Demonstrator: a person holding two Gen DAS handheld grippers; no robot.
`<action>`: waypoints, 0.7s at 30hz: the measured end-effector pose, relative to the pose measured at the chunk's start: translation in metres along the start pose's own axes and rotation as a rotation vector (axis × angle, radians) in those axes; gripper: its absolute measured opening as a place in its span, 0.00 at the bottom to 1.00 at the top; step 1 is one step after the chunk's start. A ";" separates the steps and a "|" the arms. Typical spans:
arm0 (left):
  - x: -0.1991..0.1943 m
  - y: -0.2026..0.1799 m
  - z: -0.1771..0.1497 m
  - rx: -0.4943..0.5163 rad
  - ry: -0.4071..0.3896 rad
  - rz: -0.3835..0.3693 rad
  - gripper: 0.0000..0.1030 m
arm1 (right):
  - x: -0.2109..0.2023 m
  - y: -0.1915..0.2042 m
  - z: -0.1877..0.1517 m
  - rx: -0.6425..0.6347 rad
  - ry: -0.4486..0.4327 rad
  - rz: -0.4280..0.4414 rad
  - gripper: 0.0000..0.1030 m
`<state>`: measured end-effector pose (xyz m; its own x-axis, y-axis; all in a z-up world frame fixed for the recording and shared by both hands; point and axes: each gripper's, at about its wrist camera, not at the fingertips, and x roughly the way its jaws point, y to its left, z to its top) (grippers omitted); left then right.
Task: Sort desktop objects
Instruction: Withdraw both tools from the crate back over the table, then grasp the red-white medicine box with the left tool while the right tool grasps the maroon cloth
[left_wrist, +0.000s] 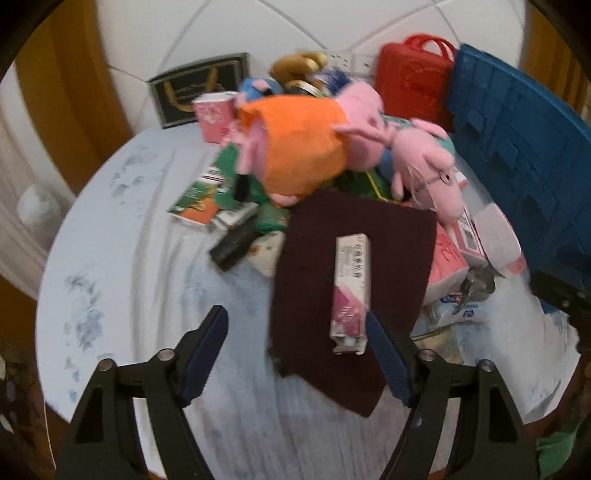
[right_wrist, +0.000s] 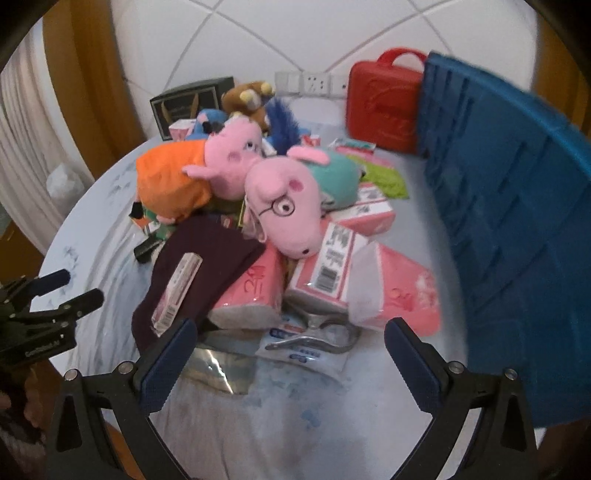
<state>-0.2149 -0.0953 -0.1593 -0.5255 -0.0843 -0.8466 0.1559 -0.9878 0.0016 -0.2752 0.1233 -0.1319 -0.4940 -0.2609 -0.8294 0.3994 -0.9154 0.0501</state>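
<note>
A pile of objects lies on a round table (left_wrist: 122, 229). A long pink-and-white box (left_wrist: 351, 291) lies on a dark maroon cloth (left_wrist: 354, 258), just ahead of my open, empty left gripper (left_wrist: 295, 332). The box (right_wrist: 177, 295) and cloth (right_wrist: 207, 266) also show in the right wrist view. Two pink pig plush toys lie on the pile, one in orange (right_wrist: 173, 181), one with glasses (right_wrist: 291, 206). Pink tissue packs (right_wrist: 391, 291) and metal pliers (right_wrist: 314, 332) lie ahead of my open, empty right gripper (right_wrist: 288, 339). The left gripper (right_wrist: 66, 288) shows at the far left.
A blue plastic crate (right_wrist: 517, 206) stands at the right edge. A red case (right_wrist: 384, 107) and a dark framed box (left_wrist: 199, 88) stand at the back by the wall. Green and orange packets (left_wrist: 207, 199), a black item (left_wrist: 232, 245) and a brown plush (right_wrist: 247, 96) lie in the pile.
</note>
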 end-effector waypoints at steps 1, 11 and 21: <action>0.010 -0.005 -0.001 0.020 0.021 -0.013 0.66 | 0.008 -0.002 -0.001 0.014 0.013 0.002 1.00; 0.082 -0.023 0.013 0.171 0.112 -0.139 0.64 | 0.034 0.020 -0.014 0.100 0.077 -0.016 0.86; 0.098 0.013 0.011 0.287 0.126 -0.203 0.29 | 0.083 0.075 -0.019 0.261 0.150 0.058 0.66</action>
<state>-0.2739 -0.1175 -0.2368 -0.4114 0.1158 -0.9040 -0.1913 -0.9808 -0.0386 -0.2720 0.0385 -0.2074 -0.3484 -0.2844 -0.8931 0.2023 -0.9532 0.2246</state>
